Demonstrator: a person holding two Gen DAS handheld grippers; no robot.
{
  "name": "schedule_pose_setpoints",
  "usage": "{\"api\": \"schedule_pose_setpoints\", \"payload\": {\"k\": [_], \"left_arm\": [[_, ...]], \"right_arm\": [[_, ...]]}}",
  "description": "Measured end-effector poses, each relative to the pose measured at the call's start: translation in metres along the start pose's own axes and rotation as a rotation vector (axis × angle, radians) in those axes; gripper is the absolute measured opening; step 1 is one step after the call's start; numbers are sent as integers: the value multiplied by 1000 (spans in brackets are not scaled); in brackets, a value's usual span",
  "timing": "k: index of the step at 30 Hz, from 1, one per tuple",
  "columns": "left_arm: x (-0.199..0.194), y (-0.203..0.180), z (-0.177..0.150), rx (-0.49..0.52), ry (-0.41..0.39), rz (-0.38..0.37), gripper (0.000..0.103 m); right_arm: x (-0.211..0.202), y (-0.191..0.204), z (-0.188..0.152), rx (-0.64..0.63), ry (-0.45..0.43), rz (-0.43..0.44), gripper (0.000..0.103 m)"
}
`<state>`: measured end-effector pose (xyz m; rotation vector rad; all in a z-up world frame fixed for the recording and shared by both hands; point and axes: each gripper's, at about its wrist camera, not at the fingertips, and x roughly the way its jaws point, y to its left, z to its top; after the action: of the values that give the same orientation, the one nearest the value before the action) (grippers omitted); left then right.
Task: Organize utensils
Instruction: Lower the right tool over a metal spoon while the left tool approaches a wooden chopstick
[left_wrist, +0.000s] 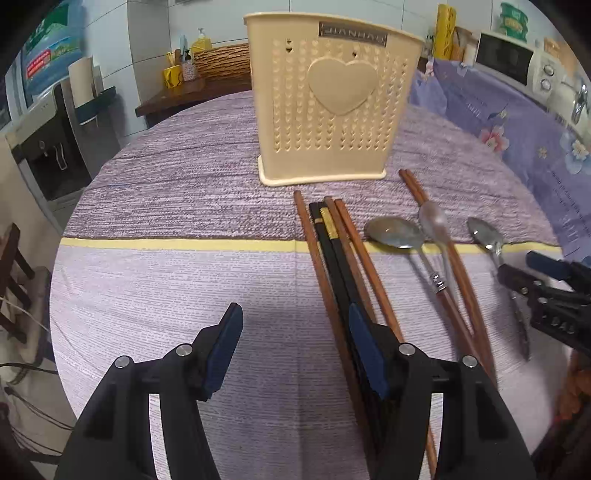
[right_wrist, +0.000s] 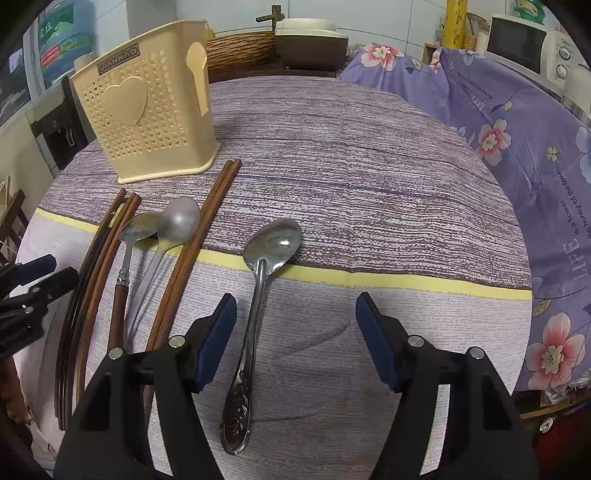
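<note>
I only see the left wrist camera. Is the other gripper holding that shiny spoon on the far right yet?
Observer: No. The right gripper has its jaws open, and the shiny steel spoon lies on the cloth between them, touching neither pad.
Operator: Is its handle plain?
Observer: No, the handle's end has an embossed flower pattern.
Operator: Anything on the box's side?
Observer: The cream perforated plastic utensil holder has a raised spoon shape on its side wall.

Left gripper (left_wrist: 295, 345): black plastic body, two angular fingers, dark blue pads (left_wrist: 225, 347), round silver screws on the knuckles. Right gripper (right_wrist: 295, 338): same build, black fingers, blue pads (right_wrist: 218, 338), silver screws.
</note>
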<state>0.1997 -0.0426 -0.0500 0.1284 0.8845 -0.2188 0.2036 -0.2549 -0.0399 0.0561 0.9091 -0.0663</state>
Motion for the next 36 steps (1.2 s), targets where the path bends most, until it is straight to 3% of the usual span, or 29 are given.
{"api": "schedule_pose_setpoints", "payload": {"k": [4, 6, 9, 12, 18, 26, 32, 33, 34, 36], "left_arm": [[-1, 13, -2, -25, 5, 5, 62], [1, 22, -3, -29, 23, 50, 61], [3, 33, -2, -38, 29, 62, 61], [-3, 42, 3, -92, 18, 6, 61], [1, 17, 7, -52, 26, -47, 61], [9, 19, 4, -4, 39, 39, 61], [9, 35, 7, -42, 43, 41, 61], [9, 34, 7, -37, 41, 44, 61], [9, 33, 6, -30, 39, 45, 61], [9, 30, 5, -18, 35, 47, 62]], "right_arm": [[0, -5, -2, 7, 2, -8, 67], [-1, -9, -2, 14, 2, -7, 67], [-2, -14, -1, 24, 0, -3, 67], [-2, -16, 2, 46, 3, 28, 67], [2, -4, 3, 31, 13, 35, 67], [5, -12, -1, 30, 24, 4, 67], [7, -11, 2, 22, 29, 26, 67], [7, -9, 2, 18, 28, 31, 63], [6, -5, 1, 5, 16, 24, 51], [6, -4, 1, 4, 0, 29, 37]]}}
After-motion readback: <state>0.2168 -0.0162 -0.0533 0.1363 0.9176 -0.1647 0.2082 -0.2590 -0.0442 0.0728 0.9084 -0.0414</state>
